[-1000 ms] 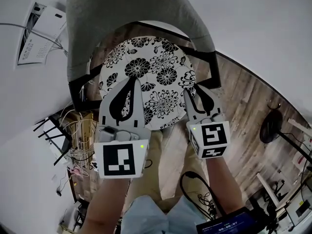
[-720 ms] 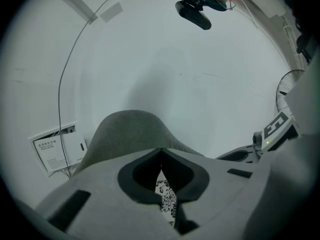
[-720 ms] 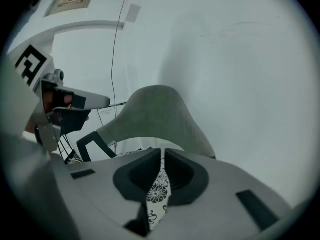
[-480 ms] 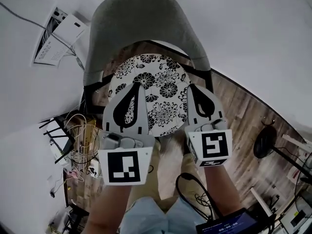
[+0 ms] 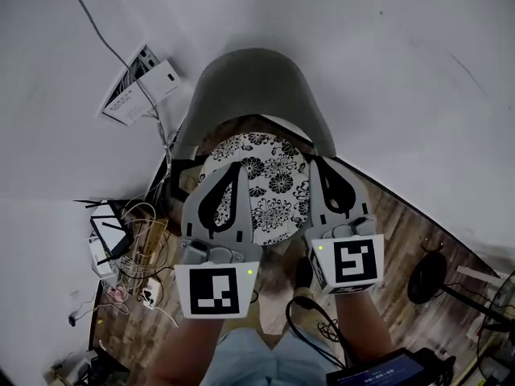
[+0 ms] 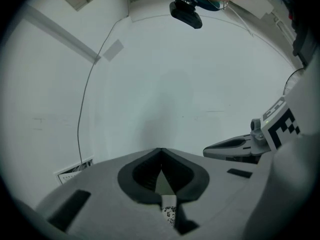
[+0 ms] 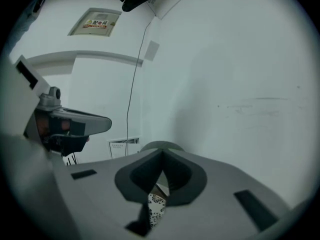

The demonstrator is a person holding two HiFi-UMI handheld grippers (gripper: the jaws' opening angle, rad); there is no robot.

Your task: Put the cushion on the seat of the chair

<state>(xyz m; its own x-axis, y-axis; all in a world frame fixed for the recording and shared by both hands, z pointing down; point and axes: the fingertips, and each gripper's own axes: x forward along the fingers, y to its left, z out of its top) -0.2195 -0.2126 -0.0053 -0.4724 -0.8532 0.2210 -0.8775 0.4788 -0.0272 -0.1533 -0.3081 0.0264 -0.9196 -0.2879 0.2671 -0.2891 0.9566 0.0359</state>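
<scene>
A round cushion (image 5: 269,191) with a black-and-white flower print hangs over the chair's wooden seat (image 5: 221,131), in front of the grey curved chair back (image 5: 249,87). My left gripper (image 5: 229,167) is shut on the cushion's near left edge, and my right gripper (image 5: 326,167) is shut on its near right edge. In the left gripper view the jaws (image 6: 161,151) meet at the tip with flowered fabric (image 6: 170,214) pinched low between them. The right gripper view shows the same: closed jaws (image 7: 162,154), fabric (image 7: 156,206) below, and the top of the chair back (image 7: 161,145) just beyond.
The chair stands in a corner of white walls. A tangle of cables and small devices (image 5: 133,248) lies on the wooden floor at the left. A paper notice (image 5: 145,87) is fixed to the left wall. A dark round stand base (image 5: 426,280) sits at the right.
Both grippers have risen with the cushion between them. The chair and floor look smaller and farther below. The right jaws, open a second ago, are closed on the cushion's edge.
</scene>
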